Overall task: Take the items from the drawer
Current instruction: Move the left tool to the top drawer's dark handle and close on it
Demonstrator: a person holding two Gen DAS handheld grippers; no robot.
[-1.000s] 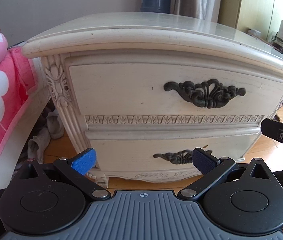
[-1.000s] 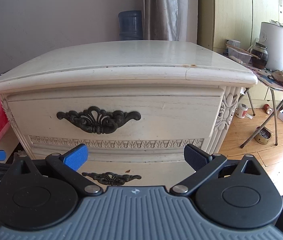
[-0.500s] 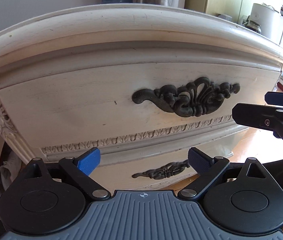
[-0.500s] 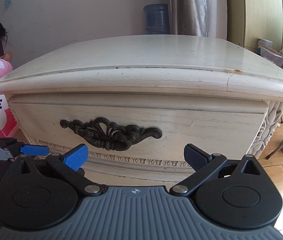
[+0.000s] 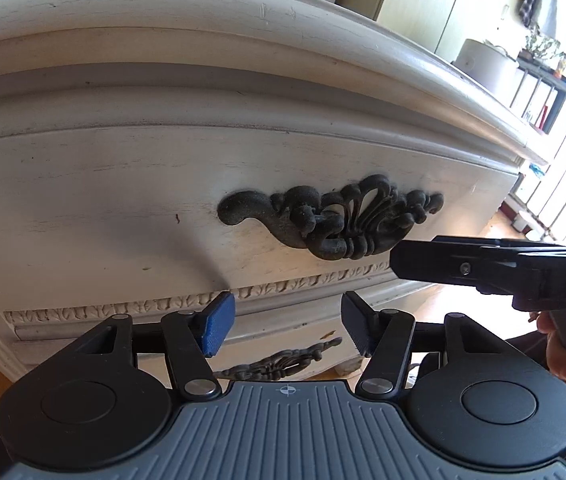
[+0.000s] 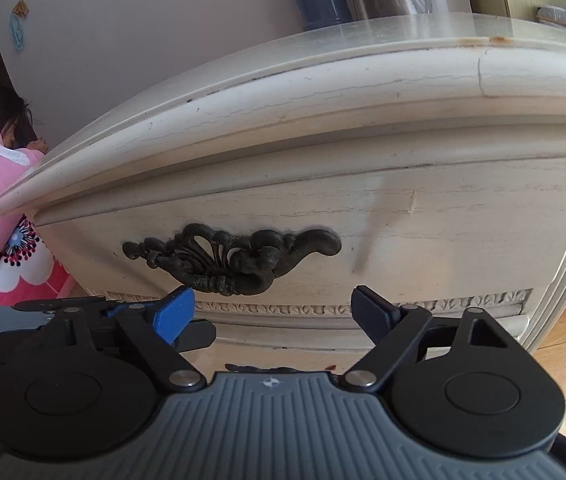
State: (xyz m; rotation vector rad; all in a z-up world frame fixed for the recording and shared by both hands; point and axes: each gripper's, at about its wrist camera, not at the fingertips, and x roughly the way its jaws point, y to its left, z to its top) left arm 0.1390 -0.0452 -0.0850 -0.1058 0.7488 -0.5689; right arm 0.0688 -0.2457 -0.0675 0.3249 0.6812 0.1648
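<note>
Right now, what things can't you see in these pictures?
- Items inside the top drawer: hidden in both wrist views; its front is closed.
- Lower handle: partly covered in both views by the gripper's body.
- Right gripper: left view's edge cuts it off.

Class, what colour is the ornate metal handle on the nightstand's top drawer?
Dark, blackish bronze. The ornate metal handle shows best in the left wrist view.
</note>
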